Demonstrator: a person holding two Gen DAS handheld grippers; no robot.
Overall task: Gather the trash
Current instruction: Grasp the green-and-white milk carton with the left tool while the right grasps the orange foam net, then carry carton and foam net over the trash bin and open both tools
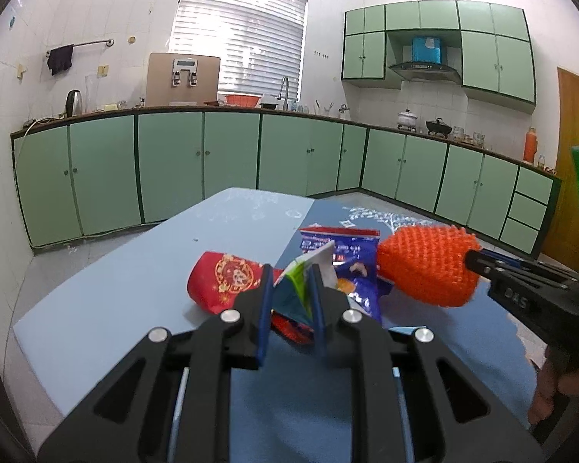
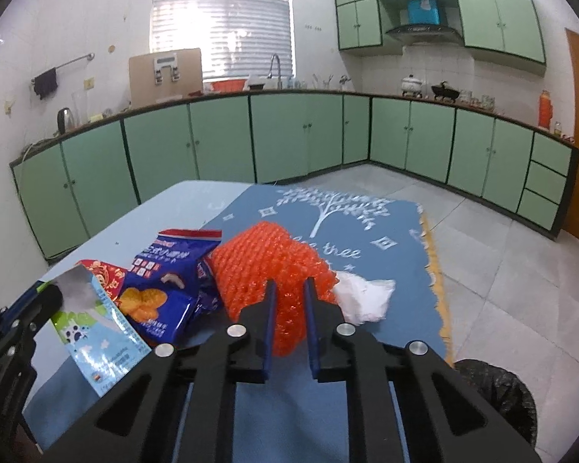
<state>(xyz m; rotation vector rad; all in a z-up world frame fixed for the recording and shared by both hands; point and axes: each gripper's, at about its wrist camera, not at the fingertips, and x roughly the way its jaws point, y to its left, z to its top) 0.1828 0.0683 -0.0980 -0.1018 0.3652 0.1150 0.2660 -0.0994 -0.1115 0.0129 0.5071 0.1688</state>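
- Low in the left wrist view, the left gripper [image 1: 291,289] has its jaws pinched on a milk carton [image 1: 308,270], a flattened white, green and blue one held up just above the table [image 1: 115,289].
- Seen from the right wrist view, that carton [image 2: 96,332] sits at lower left, gripped at its top corner by the left gripper [image 2: 50,301], whose black body fills the left edge.
- At bottom centre of the right wrist view, the right gripper [image 2: 289,301] has its jaws closed on an orange net [image 2: 266,266], a bumpy mesh wad.
- From the left wrist view the net [image 1: 424,266] shows at centre right, with the right gripper [image 1: 478,260] holding its right end.
- A blue snack bag [image 2: 166,285] lies on the table between carton and net, touching the net's left side; in the left wrist view the bag [image 1: 347,250] is behind the carton.
- A red packet [image 1: 220,277] with gold print lies left of the carton, partly behind the left jaw; in the right wrist view only a strip [image 2: 104,270] shows above the carton.
- A white wad [image 2: 366,297] rests on the blue mat [image 2: 366,231], just right of the net.
- A black bin bag [image 2: 498,397] sits on the floor at lower right of the right wrist view, beside the table's corner.
- Green cabinets [image 1: 173,162] run across the middle of both views.
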